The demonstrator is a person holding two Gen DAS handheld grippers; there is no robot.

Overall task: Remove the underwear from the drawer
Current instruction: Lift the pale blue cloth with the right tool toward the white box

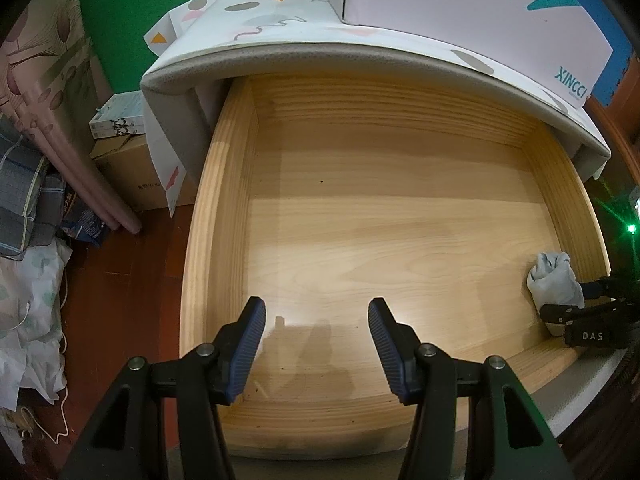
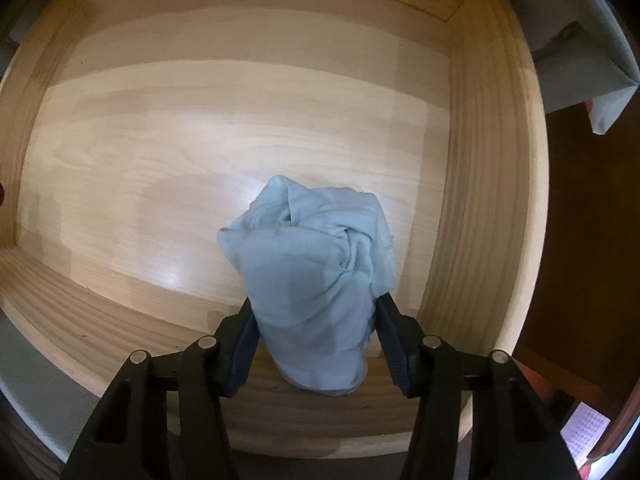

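The open wooden drawer (image 1: 224, 208) is pulled out below me; its floor is bare. A bunched pale blue piece of underwear (image 2: 316, 280) sits between the fingers of my right gripper (image 2: 316, 320), which is shut on it above the drawer's front right corner. In the left wrist view the underwear (image 1: 554, 280) shows at the drawer's right side, with my right gripper (image 1: 580, 304) holding it from the right. My left gripper (image 1: 316, 320) is open and empty over the drawer's front left part.
The drawer (image 2: 480, 160) slides under a tabletop with a patterned white cloth (image 1: 280, 28) and a white box (image 1: 480, 8) on it. Cardboard boxes (image 1: 132, 168), bags and fabric (image 1: 28, 200) crowd the red-brown floor to the left.
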